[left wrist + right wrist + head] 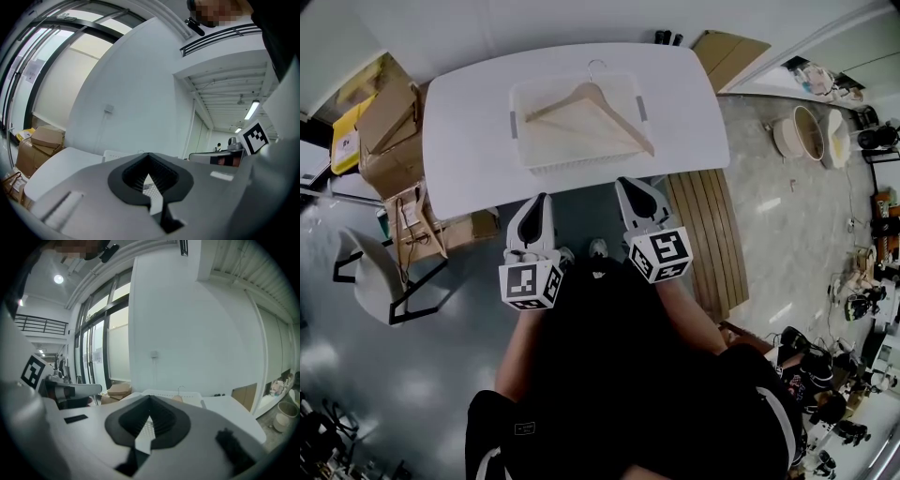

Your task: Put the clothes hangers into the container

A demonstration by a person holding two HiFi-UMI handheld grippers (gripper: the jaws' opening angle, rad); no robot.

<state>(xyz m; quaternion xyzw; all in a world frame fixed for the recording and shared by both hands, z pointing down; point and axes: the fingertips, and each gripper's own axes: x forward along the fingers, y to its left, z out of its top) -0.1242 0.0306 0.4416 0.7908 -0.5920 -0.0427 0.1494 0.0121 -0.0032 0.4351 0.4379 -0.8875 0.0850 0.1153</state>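
**Hanger in the container, both grippers empty at the near edge of the bench**

Hanger (591, 114), a wooden one with a metal hook, lies inside the translucent white container (525, 150), which sits in the middle of the white bench (459, 141). Its hook points to the container's far wall, and one arm runs slantwise toward the near right corner. That slant is probably what lets its full span fit between the walls. Whether it rests flat on the bottom or leans on a wall cannot be told from the head view. No other hanger shows on the bench or in either hand.

The left gripper (541, 200) and the right gripper (630, 186) are held side by side close to the person's body. Their tips are at the bench's near edge, short of the container and apart from it. Each gripper's own view shows its fingers (174, 182) pressed together at the tip with nothing between them. The container and the hanger's hook appear small, beyond the right gripper's fingers (172, 420). Both grippers point roughly level across the bench, not down into the container, which reads as a resting pose and not a reach.

From how things lie, this hanger's part of the task looks finished. If more hangers are to follow, they are out of sight. Cardboard boxes (389, 122) stand beside the bench on the left, and a slatted wooden panel (698, 234) lies on the floor to the right. Neither bears on the work.
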